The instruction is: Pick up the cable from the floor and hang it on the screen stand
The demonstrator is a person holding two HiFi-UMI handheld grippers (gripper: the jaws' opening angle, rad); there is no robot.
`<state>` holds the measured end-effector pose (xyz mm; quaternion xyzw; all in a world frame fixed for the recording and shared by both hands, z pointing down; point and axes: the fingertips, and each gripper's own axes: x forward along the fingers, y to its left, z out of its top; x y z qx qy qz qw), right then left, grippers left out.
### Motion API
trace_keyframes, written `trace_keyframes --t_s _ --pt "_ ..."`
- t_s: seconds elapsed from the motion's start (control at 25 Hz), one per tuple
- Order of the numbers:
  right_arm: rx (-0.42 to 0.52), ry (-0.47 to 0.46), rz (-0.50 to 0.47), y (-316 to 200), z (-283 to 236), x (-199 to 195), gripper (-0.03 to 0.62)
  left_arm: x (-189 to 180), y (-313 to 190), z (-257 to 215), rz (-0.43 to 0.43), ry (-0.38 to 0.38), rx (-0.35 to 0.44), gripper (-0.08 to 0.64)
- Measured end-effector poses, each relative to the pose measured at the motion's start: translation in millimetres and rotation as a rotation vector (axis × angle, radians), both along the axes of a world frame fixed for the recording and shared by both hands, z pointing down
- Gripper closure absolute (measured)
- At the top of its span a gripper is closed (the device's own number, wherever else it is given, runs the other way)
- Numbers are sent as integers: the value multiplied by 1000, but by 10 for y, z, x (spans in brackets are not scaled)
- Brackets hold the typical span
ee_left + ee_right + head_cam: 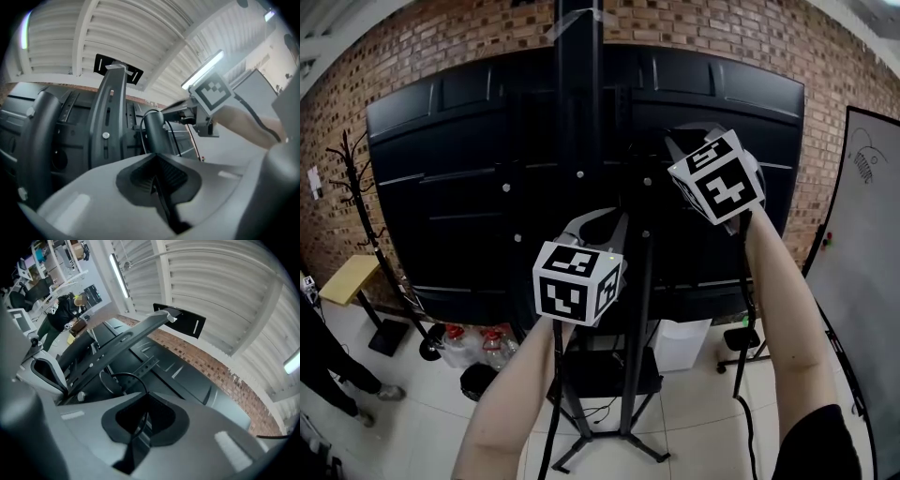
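The screen stand's black column (578,103) runs up the back of the big black screen (469,187). My right gripper (692,141) is raised at the screen's upper right and is shut on the thin black cable (123,377). The cable loops out of its jaws toward the stand's bracket (126,341). From that hand the cable (748,291) hangs down along the forearm to the floor. My left gripper (604,221) is lower, close to the column, with its jaws shut (157,176). I can make out nothing between them. In the left gripper view a cable loop (151,111) arches over a dark post.
A coat rack (358,202) stands at the left, with a small yellow table (347,279) beside it. A whiteboard (862,244) leans at the right. Bottles and a bin (478,354) and a white box (682,343) sit by the stand's legs (623,431). A person's legs (328,370) are at lower left.
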<state>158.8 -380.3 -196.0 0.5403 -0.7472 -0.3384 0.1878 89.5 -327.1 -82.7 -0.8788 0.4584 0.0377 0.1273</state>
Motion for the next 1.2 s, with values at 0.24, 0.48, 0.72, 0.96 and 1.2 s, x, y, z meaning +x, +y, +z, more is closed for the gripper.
trace_keyframes --t_s 0.24,0.48,0.72,0.96,1.2 --pt "-33 10 38 -57 165 91 577 2 -91 49 -11 -6 -2 555" --pt "-31 -2 41 33 336 152 577 -17 -54 8 -15 -10 14 555" --pt "-40 -54 46 98 558 146 577 -89 19 -39 -26 -26 35 555" --pt "-72 -169 17 101 761 258 577 -136 98 -30 -25 -20 32 555" --pt "-94 -260 -13 145 860 295 572 -182 245 -57 -27 -5 44 555"
